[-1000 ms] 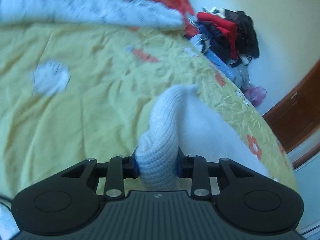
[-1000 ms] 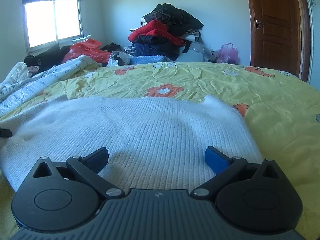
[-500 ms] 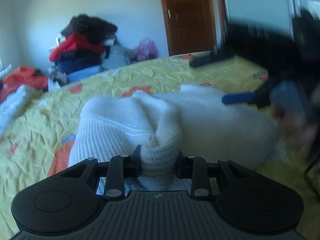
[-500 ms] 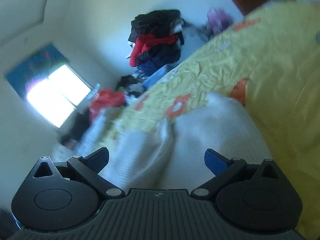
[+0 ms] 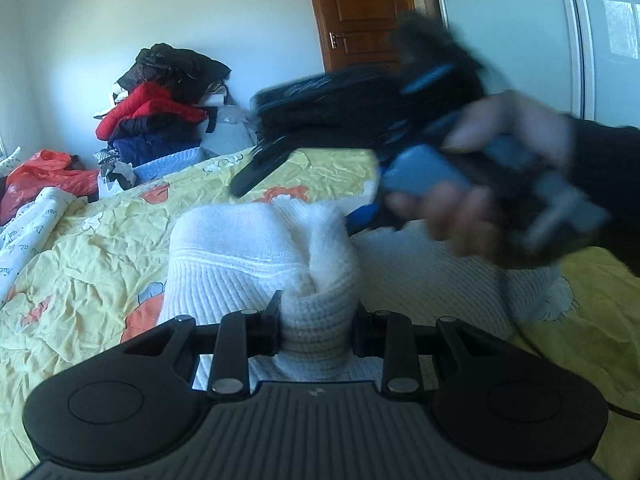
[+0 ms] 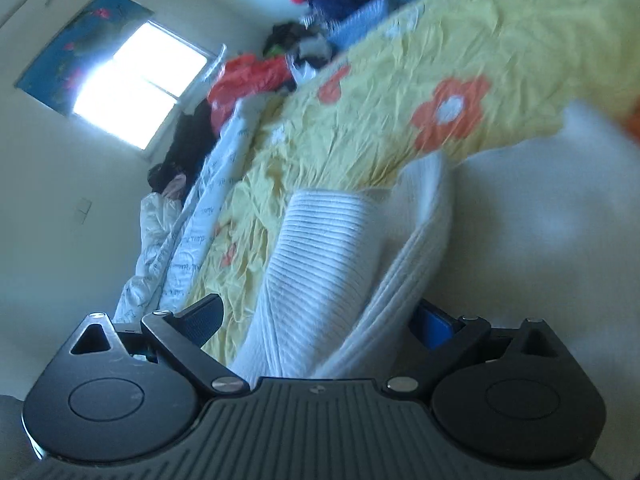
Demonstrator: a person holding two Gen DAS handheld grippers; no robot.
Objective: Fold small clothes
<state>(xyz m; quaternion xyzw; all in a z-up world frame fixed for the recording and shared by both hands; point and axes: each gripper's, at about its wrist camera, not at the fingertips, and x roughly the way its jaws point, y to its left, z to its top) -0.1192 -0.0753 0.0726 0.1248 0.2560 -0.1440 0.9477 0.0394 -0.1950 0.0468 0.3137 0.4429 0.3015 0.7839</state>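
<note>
Since earlier frames, right gripper [image 6: 316,320] rolled and swung in over garment; left gripper [image 5: 316,320] brought its bunch across and settled; white ribbed knit sweater [image 5: 248,256] lies on wrinkled yellow flowered bedsheet [image 5: 80,264], partly folded over itself; left jaws narrow, clamped on gathered knit; right jaws wide, closing, folded sweater edge [image 6: 332,272] between them, pads not yet pressing; fold edge runs straight ahead of right fingers; right hand [image 5: 500,184] nearer that edge.
</note>
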